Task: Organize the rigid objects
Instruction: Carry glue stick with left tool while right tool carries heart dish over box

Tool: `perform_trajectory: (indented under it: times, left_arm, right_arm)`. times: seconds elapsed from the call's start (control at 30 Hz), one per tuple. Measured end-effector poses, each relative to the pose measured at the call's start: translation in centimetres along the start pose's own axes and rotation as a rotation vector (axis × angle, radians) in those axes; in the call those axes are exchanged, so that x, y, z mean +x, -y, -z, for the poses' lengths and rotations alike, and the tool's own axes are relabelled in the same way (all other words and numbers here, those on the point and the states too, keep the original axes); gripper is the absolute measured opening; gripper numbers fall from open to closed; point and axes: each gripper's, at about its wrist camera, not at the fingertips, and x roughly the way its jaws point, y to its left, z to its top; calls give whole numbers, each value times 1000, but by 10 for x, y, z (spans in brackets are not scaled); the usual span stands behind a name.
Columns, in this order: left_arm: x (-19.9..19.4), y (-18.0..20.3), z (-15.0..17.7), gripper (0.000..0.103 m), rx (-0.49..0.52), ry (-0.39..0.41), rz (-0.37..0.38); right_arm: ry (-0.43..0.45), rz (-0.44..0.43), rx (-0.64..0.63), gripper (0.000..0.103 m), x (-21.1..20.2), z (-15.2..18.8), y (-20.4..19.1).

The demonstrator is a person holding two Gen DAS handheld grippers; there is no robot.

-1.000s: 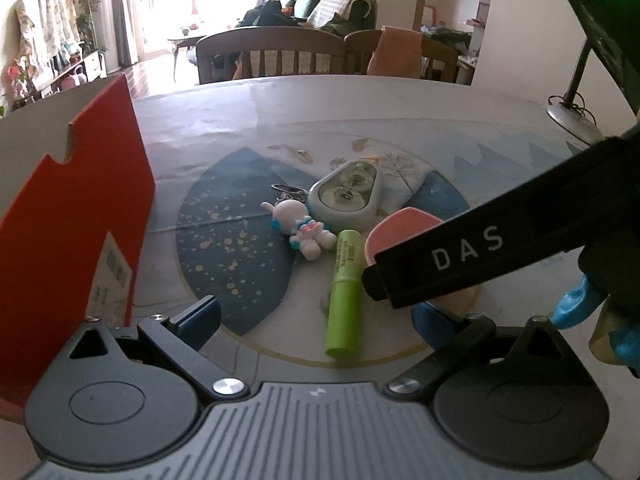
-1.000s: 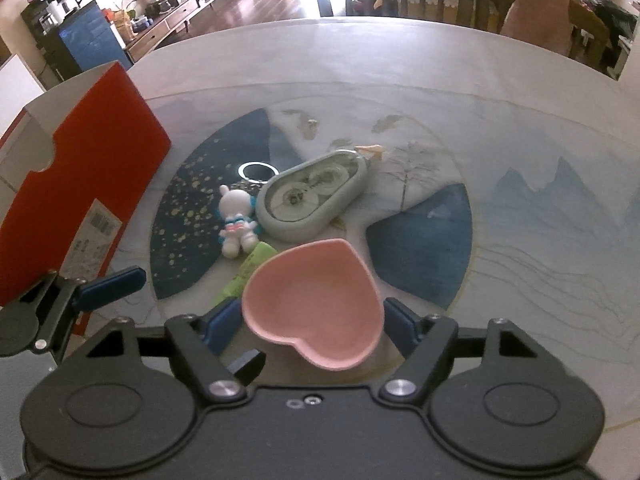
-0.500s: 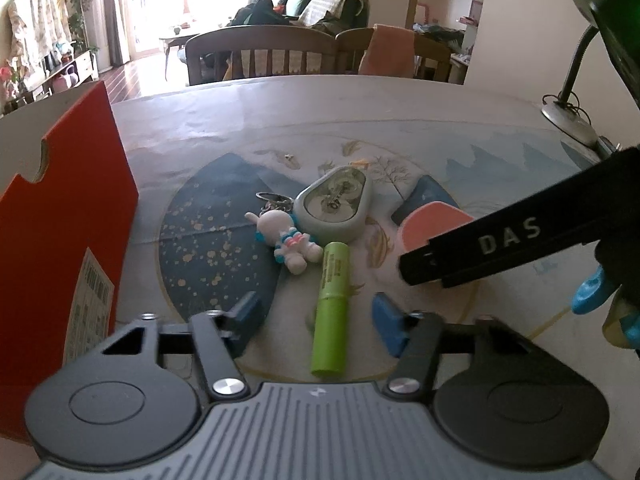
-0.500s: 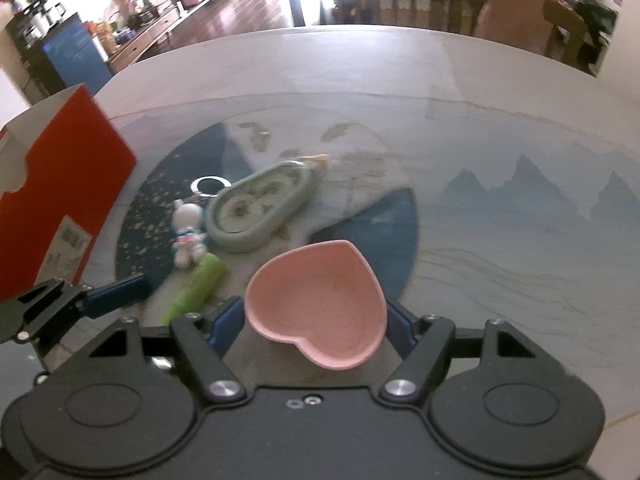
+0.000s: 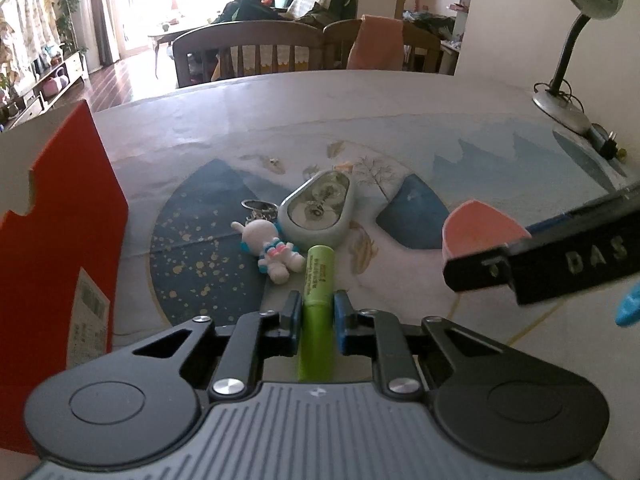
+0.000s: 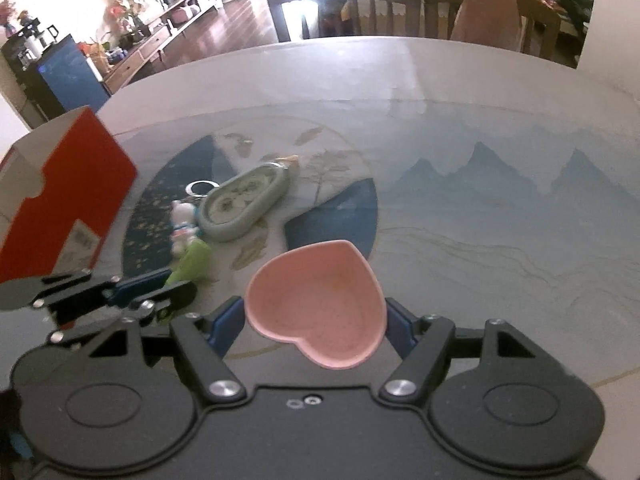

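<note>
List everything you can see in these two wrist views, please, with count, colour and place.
green tube: 1, lime green, between the left tongs' pads
heart dish: 1, pink, in the right tongs
astronaut figure: 1, white and blue, left of the tube's far end
oval case: 1, pale grey-green, beyond the tube
box: 1, red, table's left side
desk lamp: 1, grey, far right
table: 1, blue-and-white print
left tongs: shut on the tube
right tongs: holding the dish
</note>
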Motion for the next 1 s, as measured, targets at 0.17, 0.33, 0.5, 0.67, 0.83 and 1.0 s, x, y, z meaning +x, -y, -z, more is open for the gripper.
perform_trajectory:
  times: [0.17, 0.33, 0.5, 0.67, 0.83, 1.0]
  left_arm:
    - [-17, -8, -4, 16, -53, -7, 19]
    - [-42, -17, -9, 16, -102, -8, 42]
    - [-71, -25, -15, 16, -125, 14, 59]
    - [-97, -42, -20, 16, -164, 31, 62]
    - [-123, -65, -23, 16, -193, 62, 39]
    - [-147, -93, -23, 16, -214, 87, 15]
  right_arm:
    - [11, -19, -29, 73, -24, 4, -11]
    - [19, -26, -79, 73, -48, 5, -26]
    - [38, -51, -125, 73, -72, 4, -45]
    - [51, -75, -158, 73, -91, 0, -68]
    - [79, -114, -192, 73, -106, -7, -95]
    - [108, -136, -228, 73, -113, -13, -127]
